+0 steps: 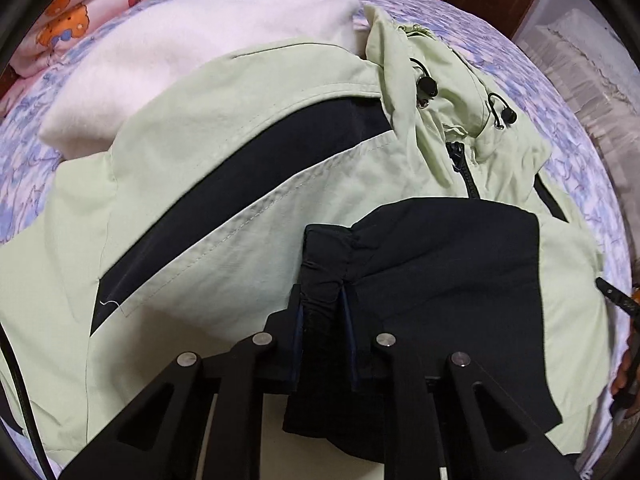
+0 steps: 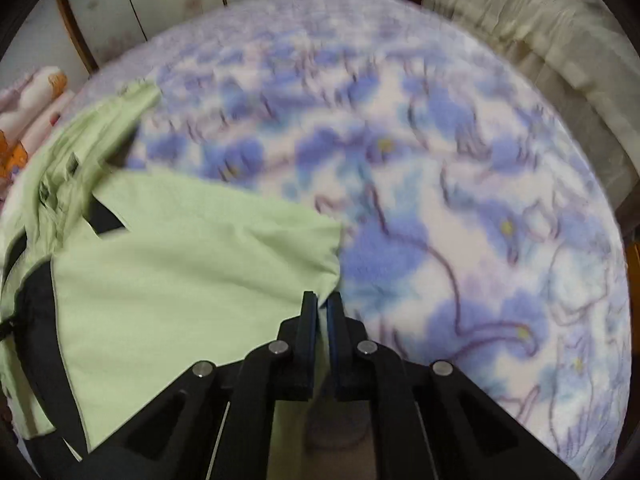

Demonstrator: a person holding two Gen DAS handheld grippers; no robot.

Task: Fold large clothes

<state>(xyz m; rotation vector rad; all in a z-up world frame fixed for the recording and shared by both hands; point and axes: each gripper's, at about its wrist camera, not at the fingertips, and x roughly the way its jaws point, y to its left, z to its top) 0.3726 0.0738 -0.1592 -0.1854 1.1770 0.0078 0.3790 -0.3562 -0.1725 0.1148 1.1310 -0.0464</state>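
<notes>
- Bedspread [image 1: 460, 20], printed with blue and violet flowers, covers the bed on which everything lies.
- At the far left of the left wrist view, a folded quilt with orange cartoon figures [image 1: 72, 16] sits at the bed's edge, and beside it lies a folded white blanket [image 1: 192, 52].
- The jacket [image 1: 200, 168], pale green with black bands, is spread flat over the bedspread, partly overlapping the white blanket; its hood [image 1: 448, 92] with two black cord stoppers points toward the far side of the bed, so its long axis runs from near to far in this view.
- The left hand-held gripper [image 1: 323, 304] is clamped on the black cuff [image 1: 328, 264] of a sleeve folded across the jacket's chest; the bunched fabric fills the narrow gap between the jaws.
- At the right edge of that view, the other tool and part of a person's hand [image 1: 624, 372] show.
- In the right wrist view, which is blurred, the jacket occupies the left part, with its hood toward the upper left.
- The right hand-held gripper [image 2: 322, 304] is nearly closed, pinching a thin edge of the green fabric at the jacket's right corner.
- To the right lies bare bedspread, and a beige cushioned piece [image 2: 540, 32] stands beyond the bed.
</notes>
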